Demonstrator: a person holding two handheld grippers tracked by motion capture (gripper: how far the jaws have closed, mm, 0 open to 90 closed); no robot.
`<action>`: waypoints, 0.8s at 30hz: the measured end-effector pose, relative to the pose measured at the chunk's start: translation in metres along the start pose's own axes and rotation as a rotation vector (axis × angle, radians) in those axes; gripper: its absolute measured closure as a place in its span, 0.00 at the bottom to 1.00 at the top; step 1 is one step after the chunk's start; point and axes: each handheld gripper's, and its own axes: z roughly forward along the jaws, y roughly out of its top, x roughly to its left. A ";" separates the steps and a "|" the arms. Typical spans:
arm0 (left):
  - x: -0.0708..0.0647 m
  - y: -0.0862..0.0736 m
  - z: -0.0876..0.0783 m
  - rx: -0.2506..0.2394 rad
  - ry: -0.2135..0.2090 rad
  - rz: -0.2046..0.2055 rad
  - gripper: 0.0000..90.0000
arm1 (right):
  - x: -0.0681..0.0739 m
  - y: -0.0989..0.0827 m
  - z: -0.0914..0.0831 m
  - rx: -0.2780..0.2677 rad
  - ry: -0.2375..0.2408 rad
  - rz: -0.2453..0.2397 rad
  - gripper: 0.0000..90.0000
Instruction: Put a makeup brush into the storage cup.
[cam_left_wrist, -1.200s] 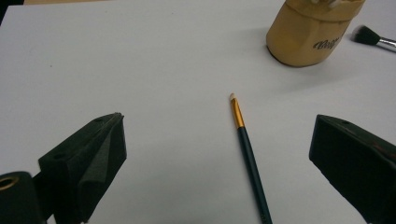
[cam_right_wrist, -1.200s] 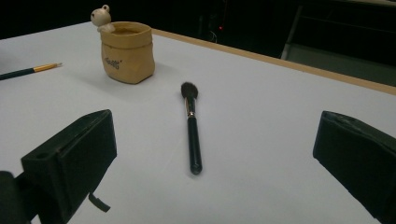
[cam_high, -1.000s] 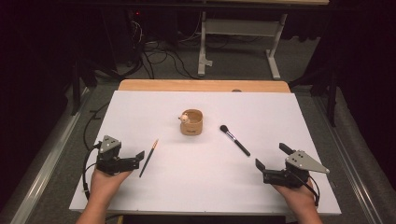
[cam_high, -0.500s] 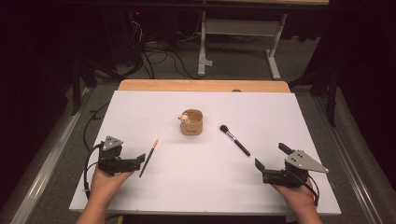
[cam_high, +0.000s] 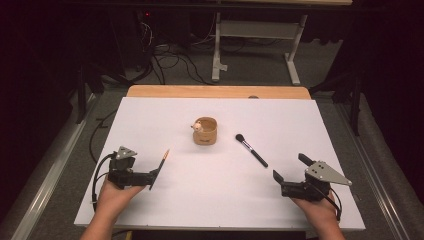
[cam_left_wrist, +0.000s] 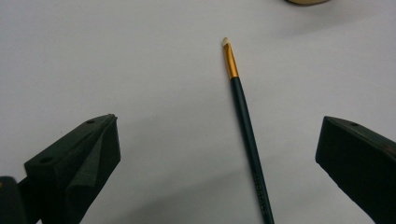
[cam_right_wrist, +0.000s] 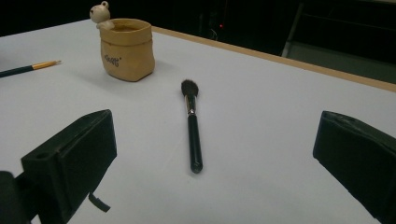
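White sheeting covers the table under dim light, with a strip of wooden tabletop showing along its far edge and dark floor with cables and a pale metal stand beyond.

Nearest, at the left, the left gripper lies low on the sheet with its jaws spread wide and nothing clasped. In the left gripper view a thin paintbrush lies between those jaws, touching neither, its gold ferrule and pale tip pointing away. At the near right the right gripper also stands released, jaws well apart, a grey three-cornered plate on top and a hand behind it.

Farther in, right of centre, a black makeup brush lies flat on the sheet, bristle head toward the far left; in the right gripper view it lies ahead of the open jaws, apart from them.

Just left of it, near the table's middle, stands a small tan pouch-shaped pot, upright, with a tiny pale bear figure on its rim.
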 end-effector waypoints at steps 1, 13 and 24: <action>0.000 0.002 0.000 0.009 -0.005 -0.001 0.01 | 0.000 0.000 0.000 0.002 -0.001 0.002 0.01; -0.003 0.014 0.003 0.150 -0.037 0.037 0.01 | 0.000 0.001 -0.002 -0.008 0.001 -0.001 0.01; -0.004 0.031 0.011 0.252 -0.039 0.056 0.01 | 0.000 0.001 -0.003 -0.011 0.010 0.009 0.01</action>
